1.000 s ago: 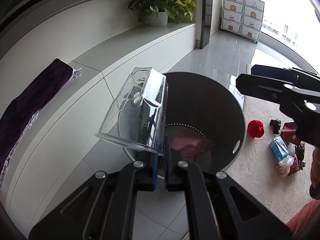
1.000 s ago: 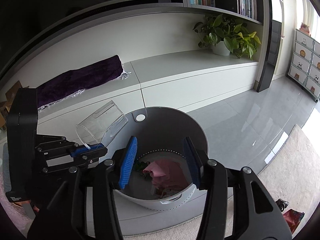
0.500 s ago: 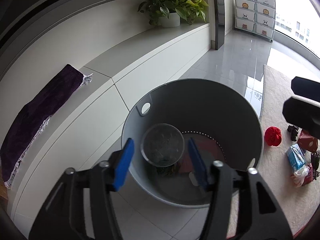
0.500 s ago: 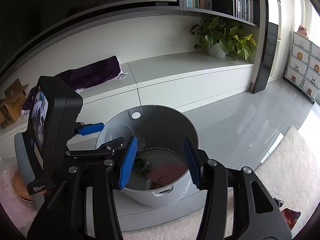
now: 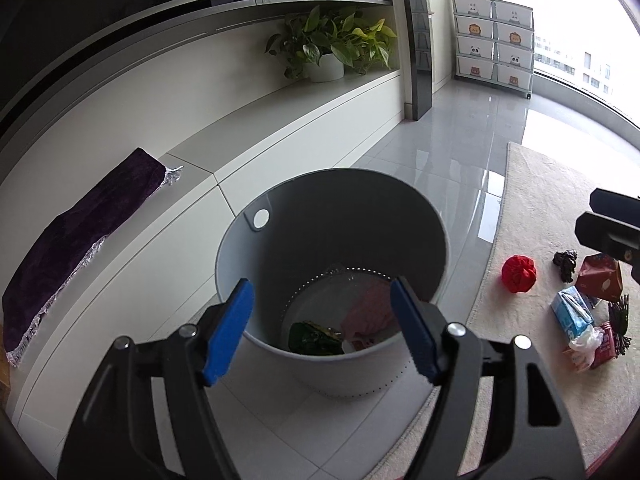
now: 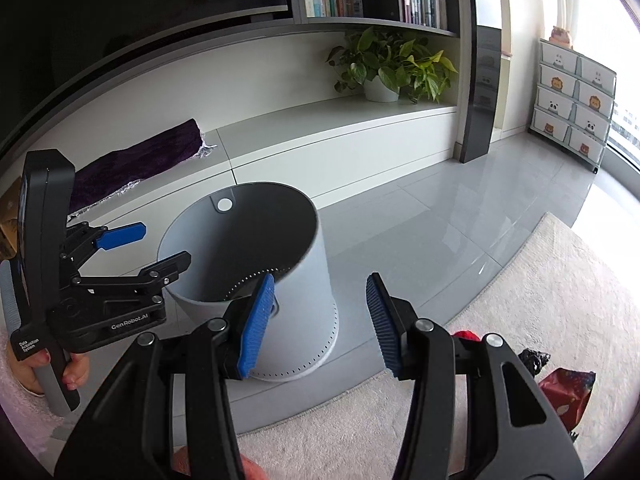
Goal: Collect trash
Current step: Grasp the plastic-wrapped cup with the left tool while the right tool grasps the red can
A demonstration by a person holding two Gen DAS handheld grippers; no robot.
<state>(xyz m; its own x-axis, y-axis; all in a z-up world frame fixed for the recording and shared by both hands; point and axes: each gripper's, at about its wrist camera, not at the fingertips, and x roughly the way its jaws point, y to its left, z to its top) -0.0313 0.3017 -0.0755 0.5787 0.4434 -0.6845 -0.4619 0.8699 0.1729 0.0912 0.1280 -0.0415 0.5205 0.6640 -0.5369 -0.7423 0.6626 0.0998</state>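
2 wrist views angled down – both share bin point(image 5: 332, 248)

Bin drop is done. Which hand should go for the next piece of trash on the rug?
Probably the right. Its gripper is open, empty and reaching over the rug towards the red ball and wrappers. The left gripper, also open, faces the bin.
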